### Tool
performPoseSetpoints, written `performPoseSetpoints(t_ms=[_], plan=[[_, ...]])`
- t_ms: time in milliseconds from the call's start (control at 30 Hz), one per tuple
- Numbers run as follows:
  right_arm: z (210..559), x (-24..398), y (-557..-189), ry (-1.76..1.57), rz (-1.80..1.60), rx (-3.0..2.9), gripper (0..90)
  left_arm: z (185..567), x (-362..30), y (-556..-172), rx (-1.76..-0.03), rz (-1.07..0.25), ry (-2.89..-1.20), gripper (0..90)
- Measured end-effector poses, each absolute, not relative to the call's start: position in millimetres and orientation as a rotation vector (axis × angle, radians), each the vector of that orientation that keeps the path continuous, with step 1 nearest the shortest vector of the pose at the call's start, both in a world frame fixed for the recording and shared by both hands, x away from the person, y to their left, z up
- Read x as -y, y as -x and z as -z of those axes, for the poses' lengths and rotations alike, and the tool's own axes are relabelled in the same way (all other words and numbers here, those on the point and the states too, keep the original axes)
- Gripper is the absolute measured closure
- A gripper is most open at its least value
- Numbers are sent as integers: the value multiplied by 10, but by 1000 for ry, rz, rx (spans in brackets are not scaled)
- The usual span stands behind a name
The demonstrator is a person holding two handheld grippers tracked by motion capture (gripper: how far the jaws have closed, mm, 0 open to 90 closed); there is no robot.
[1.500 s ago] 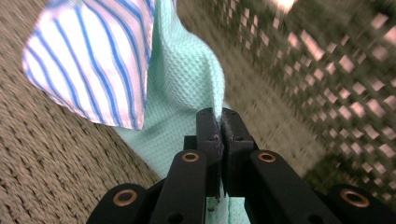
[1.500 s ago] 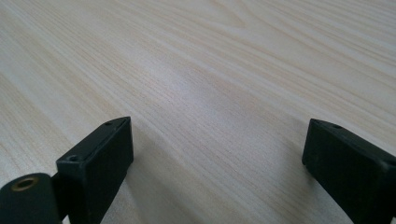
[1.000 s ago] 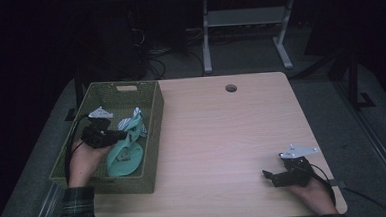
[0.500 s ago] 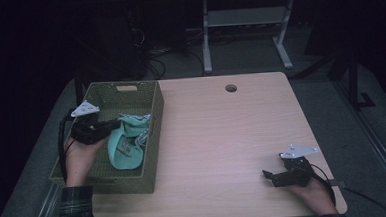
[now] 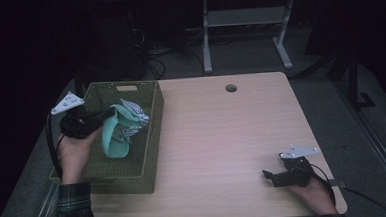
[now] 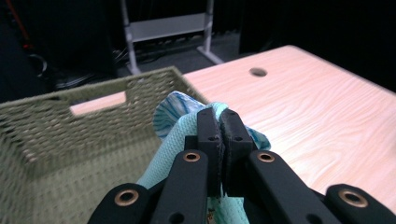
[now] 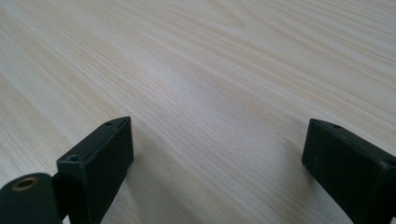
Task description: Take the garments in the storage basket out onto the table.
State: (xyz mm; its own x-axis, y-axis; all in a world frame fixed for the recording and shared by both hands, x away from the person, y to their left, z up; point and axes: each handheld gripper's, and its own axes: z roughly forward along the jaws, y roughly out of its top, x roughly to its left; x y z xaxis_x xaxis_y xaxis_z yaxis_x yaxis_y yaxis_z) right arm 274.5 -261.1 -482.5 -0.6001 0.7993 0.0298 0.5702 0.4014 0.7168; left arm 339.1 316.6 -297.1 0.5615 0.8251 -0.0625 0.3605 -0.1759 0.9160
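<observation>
The left gripper [image 5: 112,114] is clamping 1 soft, light teal cloth [image 5: 116,137] at a bunched edge, its limp remainder dangling below the jaws over the basket [image 5: 150,136], while the right gripper [image 5: 268,176] is resting wide open on the table [image 5: 222,137].

Metal stand [image 5: 244,28] behind table [image 5: 222,137]; floor cables [image 5: 165,52].

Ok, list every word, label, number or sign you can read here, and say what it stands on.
None: no readable text in any view.
The cloth held by the left gripper over the basket bears a striped pattern, no lettering.
The grey plates on both grippers carry dots, not characters.
The table and the right gripper are unmarked.
</observation>
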Motion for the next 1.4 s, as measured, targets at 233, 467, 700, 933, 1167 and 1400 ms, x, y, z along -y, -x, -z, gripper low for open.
performPoseSetpoints(t_ms=[233, 467, 700, 933, 1167, 1400], plan=[[4825, 2611, -2745, -1190, -1011, -2344, 85, 2786, -3092, -3342, -906, -543, -1717, 879], [4824, 2611, -2745, -1190, -1011, -2344, 85, 2641, -2996, -3278, -852, -552, -1677, 879], [4824, 2613, -2746, -1187, -1010, -2345, 85, 2539, -2974, -3205, -801, -553, -1605, 879], [4824, 2613, -2746, -1189, -1010, -2344, 85, 2428, -2874, -3143, -755, -550, -1578, 879], [4825, 2613, -2746, -1189, -1010, -2344, 85, 2421, -2694, -3197, -718, -512, -1604, 879], [4825, 2613, -2746, -1189, -1010, -2344, 86, 2424, -2501, -3244, -684, -475, -1622, 880]])
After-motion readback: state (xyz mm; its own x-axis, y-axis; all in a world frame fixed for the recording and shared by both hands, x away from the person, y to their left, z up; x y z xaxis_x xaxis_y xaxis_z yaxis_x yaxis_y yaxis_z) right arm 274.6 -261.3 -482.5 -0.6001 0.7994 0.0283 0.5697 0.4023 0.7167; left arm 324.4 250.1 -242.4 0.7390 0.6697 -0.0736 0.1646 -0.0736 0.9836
